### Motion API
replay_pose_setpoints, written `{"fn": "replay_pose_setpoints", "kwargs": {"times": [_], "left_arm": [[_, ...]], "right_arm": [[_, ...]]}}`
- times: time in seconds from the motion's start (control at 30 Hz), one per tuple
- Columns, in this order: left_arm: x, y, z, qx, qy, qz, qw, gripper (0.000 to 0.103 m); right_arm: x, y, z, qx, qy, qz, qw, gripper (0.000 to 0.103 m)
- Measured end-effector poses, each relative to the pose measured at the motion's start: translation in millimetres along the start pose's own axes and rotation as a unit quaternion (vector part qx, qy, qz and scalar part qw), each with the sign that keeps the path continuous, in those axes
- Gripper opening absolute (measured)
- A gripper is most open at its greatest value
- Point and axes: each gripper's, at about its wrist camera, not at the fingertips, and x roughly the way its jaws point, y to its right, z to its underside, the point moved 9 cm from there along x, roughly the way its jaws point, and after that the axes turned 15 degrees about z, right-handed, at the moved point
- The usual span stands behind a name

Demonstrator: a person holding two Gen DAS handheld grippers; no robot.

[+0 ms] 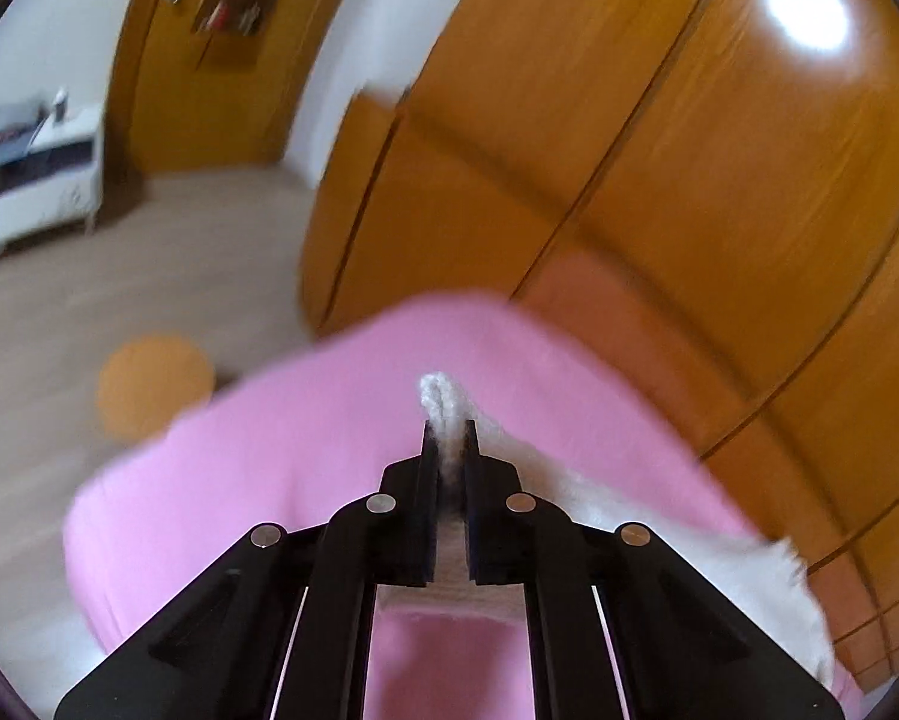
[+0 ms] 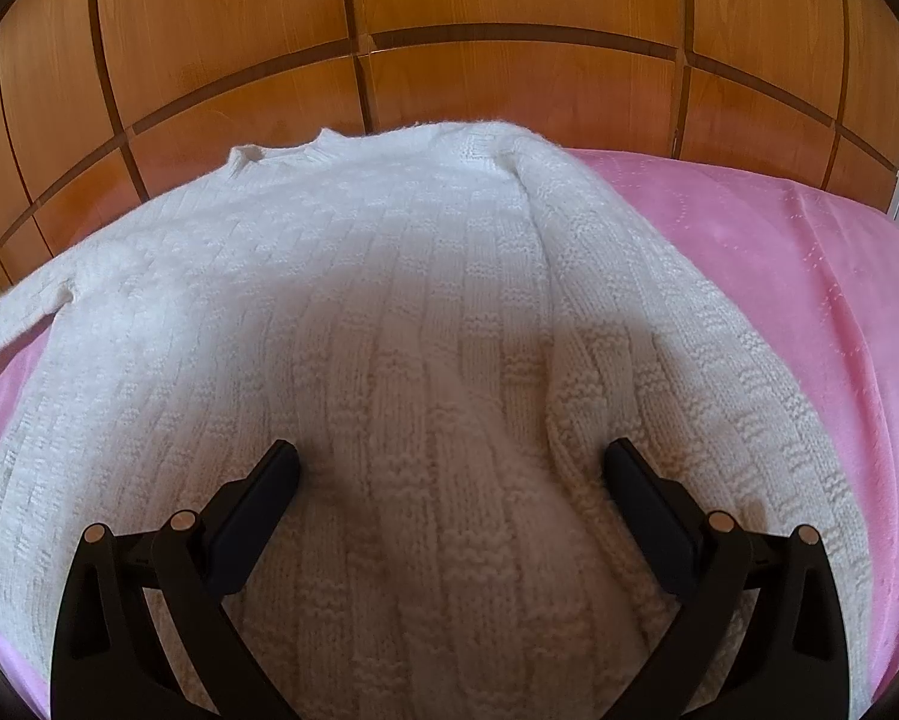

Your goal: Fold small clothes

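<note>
On the pink bedspread we see a white knitted sweater laid flat, its neck toward the far edge of the bed and its body running back to the near edge under our right gripper. One sleeve lies folded down along the right side of the body, while the other stretches off toward the left edge of the bed. Ribs and small blocks of raised stitches run along its length, and a soft shadow falls across the middle of it.

Our right gripper hangs over the lower part of the sweater with its fingers spread wide; whether the fingertips touch the knit we cannot tell. Our left gripper has its fingers pinched narrow on a fold of the white knit, a tuft of which pokes out past the tips, and more of the white fabric trails away toward the right edge of the bed in that view.

Behind the bed stands a wall of wooden wardrobe doors in warm orange-brown panels with dark seams, and a bright patch of light shines on one door. Past the left side of the bed we see a pale floor with a round wooden disc on it, a wooden door with a hanging rack of small things we cannot make out, and a low white cabinet against the wall. The left view is blurred.
</note>
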Motion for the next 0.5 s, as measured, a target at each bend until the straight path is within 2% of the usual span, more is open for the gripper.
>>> {"fn": "replay_pose_setpoints", "kwargs": {"times": [0.07,0.23,0.37,0.5], "left_arm": [[-1.3,20.5,-10.7,0.023,-0.004,0.015,0.9996,0.005],[24.9,62.2,4.4,0.074,-0.053,0.015,0.9958,0.005],[48.4,100.7,24.8,0.051,-0.078,0.040,0.9948,0.005],[62.1,138.9,36.6,-0.002,-0.092,0.069,0.9934,0.005]], "right_arm": [[0.1,-0.2,0.1,0.000,0.000,0.000,1.000,0.101],[0.4,0.3,0.3,0.001,0.000,-0.002,1.000,0.101],[0.3,1.2,0.2,0.003,0.000,-0.004,1.000,0.101],[-0.4,2.6,0.0,0.007,0.001,-0.009,1.000,0.101]]}}
